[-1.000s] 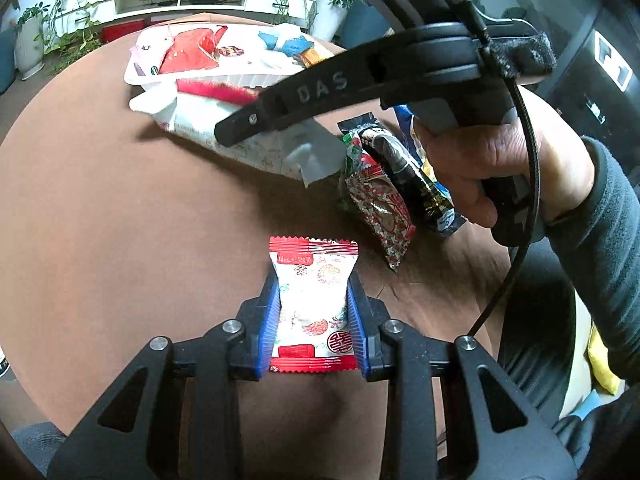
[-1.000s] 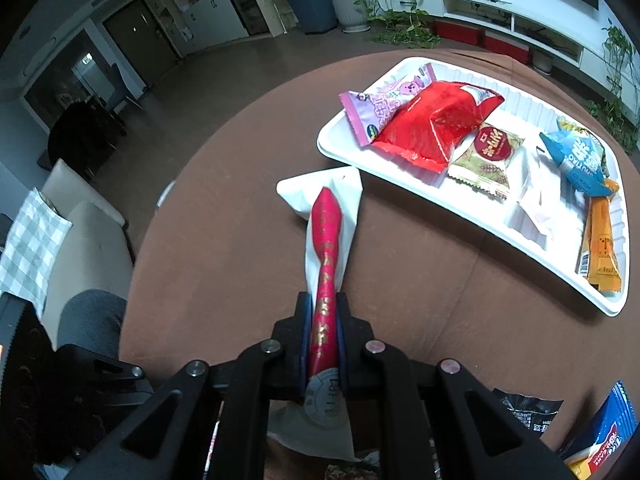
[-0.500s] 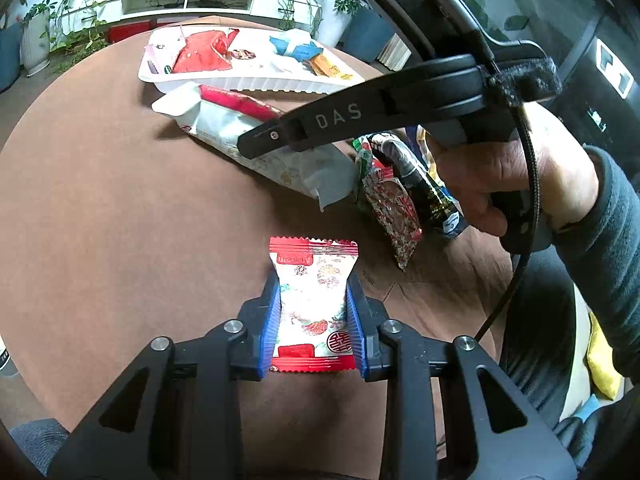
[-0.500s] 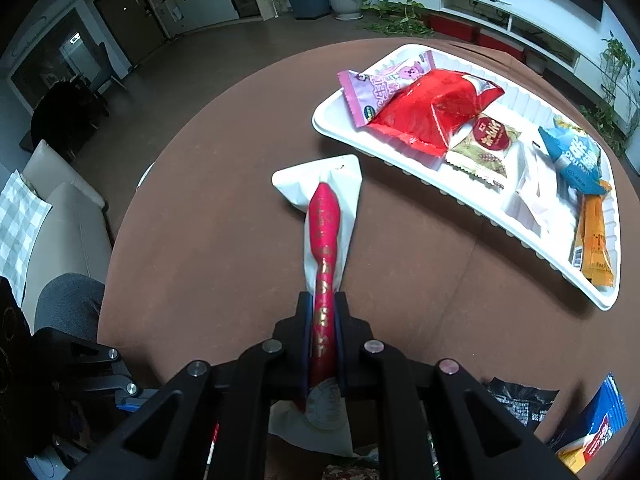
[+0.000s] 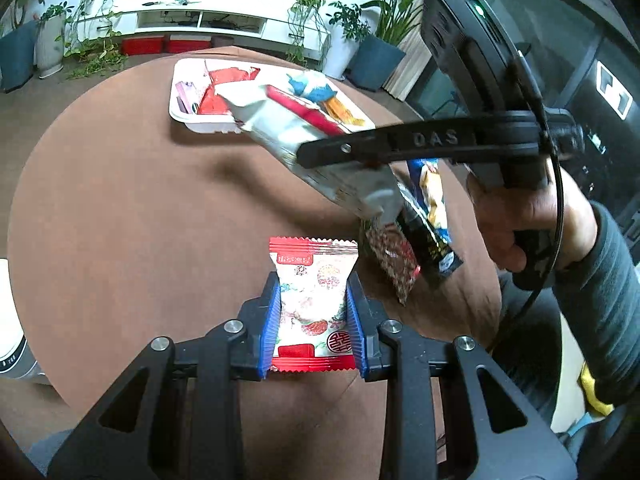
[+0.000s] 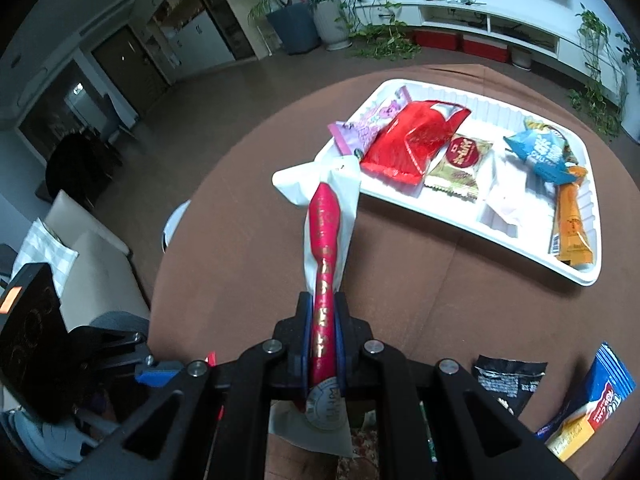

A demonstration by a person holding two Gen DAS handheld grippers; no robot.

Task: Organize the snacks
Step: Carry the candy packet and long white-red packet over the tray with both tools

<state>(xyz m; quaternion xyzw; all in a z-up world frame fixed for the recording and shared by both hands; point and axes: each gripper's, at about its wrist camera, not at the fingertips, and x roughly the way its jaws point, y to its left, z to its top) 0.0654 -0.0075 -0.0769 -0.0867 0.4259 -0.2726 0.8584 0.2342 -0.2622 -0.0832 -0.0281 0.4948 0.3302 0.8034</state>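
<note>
My left gripper (image 5: 313, 292) is shut on a small red and white candy packet (image 5: 313, 280), held above the brown round table (image 5: 140, 208). My right gripper (image 6: 323, 312) is shut on a long white snack bag with a red stripe (image 6: 326, 220), lifted off the table; the same bag (image 5: 304, 136) shows in the left wrist view under the right gripper's arm. A white tray (image 6: 432, 216) with several snacks lies at the far side of the table, also seen as the tray (image 5: 180, 114) beyond the lifted bag. The bag's far tip reaches the tray's near left rim.
Loose packets lie near the table's right edge: a red patterned one (image 5: 394, 264), a black one (image 5: 424, 236) and a blue and yellow one (image 6: 592, 404). A person's hand (image 5: 520, 216) holds the right gripper. A white object (image 5: 12, 336) sits at the left edge.
Both grippers have risen and moved toward the tray with their packets. The long white bag has lifted off the table and now hangs in front of the tray.
</note>
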